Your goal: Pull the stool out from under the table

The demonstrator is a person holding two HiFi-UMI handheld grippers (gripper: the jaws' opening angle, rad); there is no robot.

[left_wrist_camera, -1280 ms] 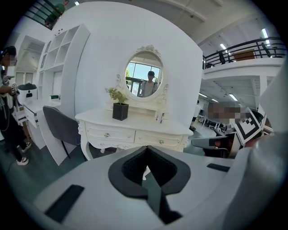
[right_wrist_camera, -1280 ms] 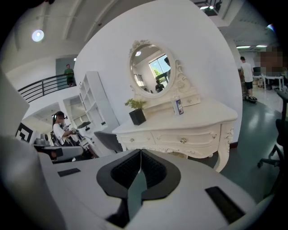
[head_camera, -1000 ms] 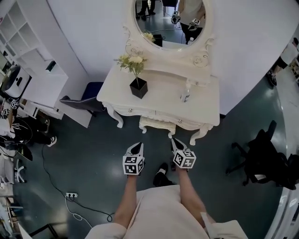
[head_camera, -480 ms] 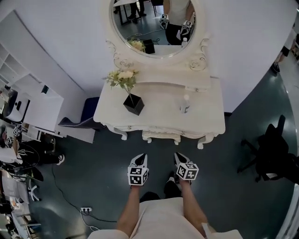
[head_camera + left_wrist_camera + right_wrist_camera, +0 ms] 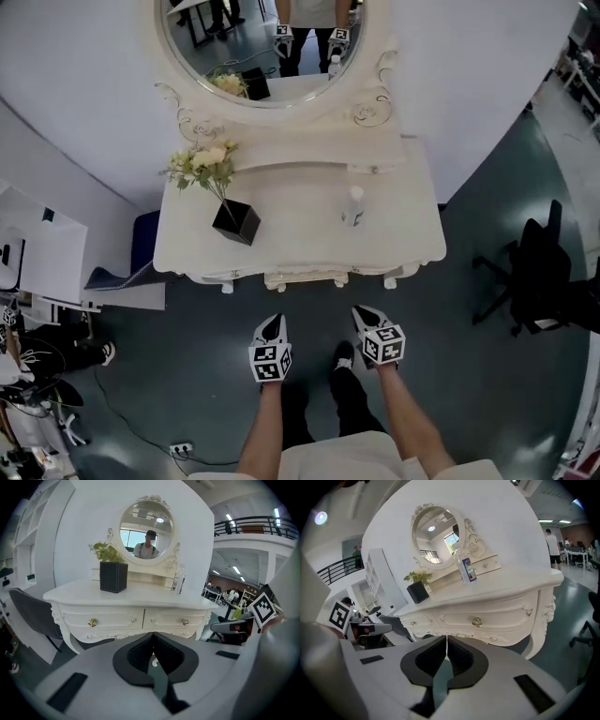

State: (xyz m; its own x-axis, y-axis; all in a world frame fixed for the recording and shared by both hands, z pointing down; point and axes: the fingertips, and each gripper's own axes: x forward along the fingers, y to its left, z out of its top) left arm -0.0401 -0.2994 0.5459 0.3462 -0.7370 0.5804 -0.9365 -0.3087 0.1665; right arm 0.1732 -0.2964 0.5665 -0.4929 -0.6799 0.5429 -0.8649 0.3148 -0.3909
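Note:
The white dressing table [image 5: 300, 239] stands against the wall under an oval mirror [image 5: 262, 47]. Only a thin ornate strip of the white stool [image 5: 302, 278] shows at the table's front edge; the rest is hidden beneath the top. My left gripper [image 5: 272, 322] and right gripper [image 5: 360, 313] hover side by side over the dark floor, a short way in front of the table. Both point at the table and touch nothing. The left gripper [image 5: 152, 635] is shut and empty, facing the drawers [image 5: 136, 619]. The right gripper [image 5: 446, 639] is shut and empty too.
A black vase with flowers [image 5: 235, 221] and a small bottle [image 5: 353, 206] stand on the tabletop. A black office chair [image 5: 539, 281] is at the right. White shelving [image 5: 42, 267] and a dark chair [image 5: 141, 253] are at the left. A power strip with cable [image 5: 178, 448] lies on the floor.
The head view has shifted until it looks down on the tabletop, so less of the stool shows. Both grippers stay shut in front of the table, slightly farther from its edge.

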